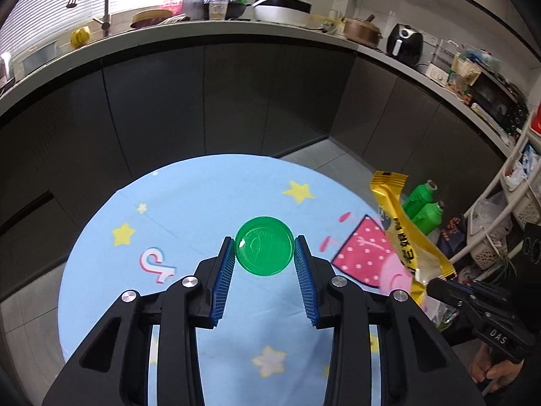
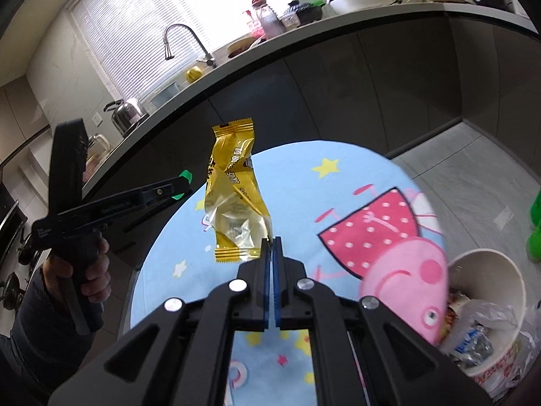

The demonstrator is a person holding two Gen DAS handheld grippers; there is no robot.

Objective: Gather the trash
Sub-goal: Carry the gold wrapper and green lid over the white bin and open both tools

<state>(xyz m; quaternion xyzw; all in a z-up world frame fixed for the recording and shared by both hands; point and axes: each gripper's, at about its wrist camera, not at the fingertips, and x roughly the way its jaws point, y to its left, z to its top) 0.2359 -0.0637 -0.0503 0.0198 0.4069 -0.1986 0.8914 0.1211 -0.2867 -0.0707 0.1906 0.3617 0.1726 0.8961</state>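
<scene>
Green see-through lid (image 1: 264,245), round and shiny, sits pinched in the left gripper (image 1: 264,253) above the table (image 1: 203,186); right gripper (image 2: 270,242) is clamped on a crinkly gold wrapper (image 2: 233,199).

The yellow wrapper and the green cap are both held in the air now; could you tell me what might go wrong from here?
1. The right tongs pinch the yellow wrapper only at one bottom corner, so it could slip out or swing.
2. The green cap is round and held only by its edges in the left tongs; it might pop free.
3. The paper cup already holds trash, so added pieces might spill.
</scene>
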